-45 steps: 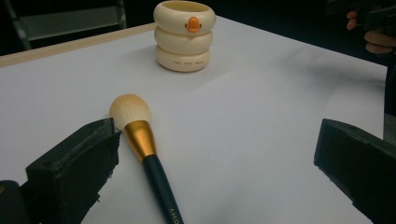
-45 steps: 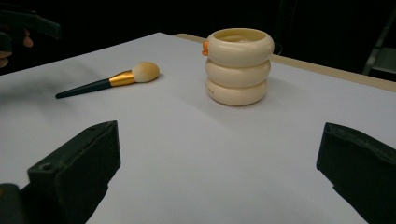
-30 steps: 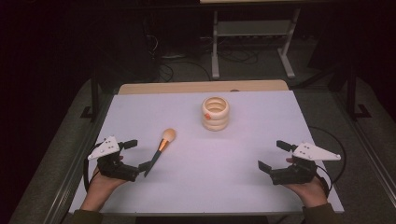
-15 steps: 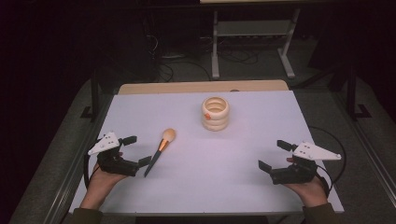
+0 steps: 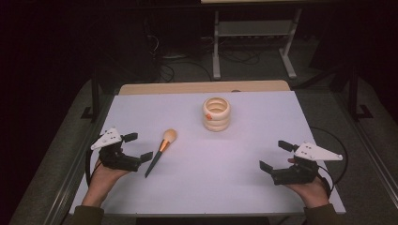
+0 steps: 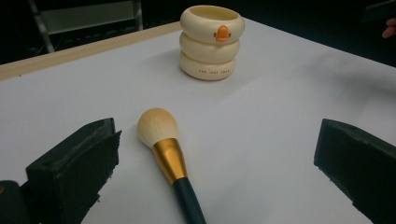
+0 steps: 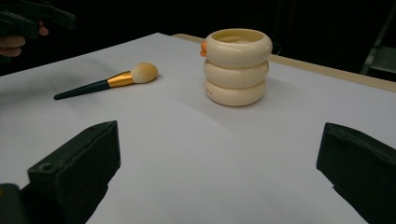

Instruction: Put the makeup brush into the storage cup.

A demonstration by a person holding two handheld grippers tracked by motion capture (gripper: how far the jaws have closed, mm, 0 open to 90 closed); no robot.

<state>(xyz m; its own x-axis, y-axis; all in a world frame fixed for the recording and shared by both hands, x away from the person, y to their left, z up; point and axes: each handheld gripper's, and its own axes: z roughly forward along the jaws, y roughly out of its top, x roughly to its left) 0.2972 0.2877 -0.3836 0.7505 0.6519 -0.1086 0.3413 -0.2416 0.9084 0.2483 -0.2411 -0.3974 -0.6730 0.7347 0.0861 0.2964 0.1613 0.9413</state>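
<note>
Two claws, left claw [image 5: 140,146] and right claw [image 5: 274,155], gape apart; holder [image 6: 211,42] lettering unreadable.

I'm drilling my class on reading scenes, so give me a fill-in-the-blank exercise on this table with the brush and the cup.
1. The brush lies flat with its bristles pointing toward the ____.
2. The cup looks like ____ stacked rings.
3. The left claw is ____, its jaws on either side of the brush handle.
4. The band between the bristles and the dark handle is ____ in colour.

Missing words: cup; three; open; gold
</note>
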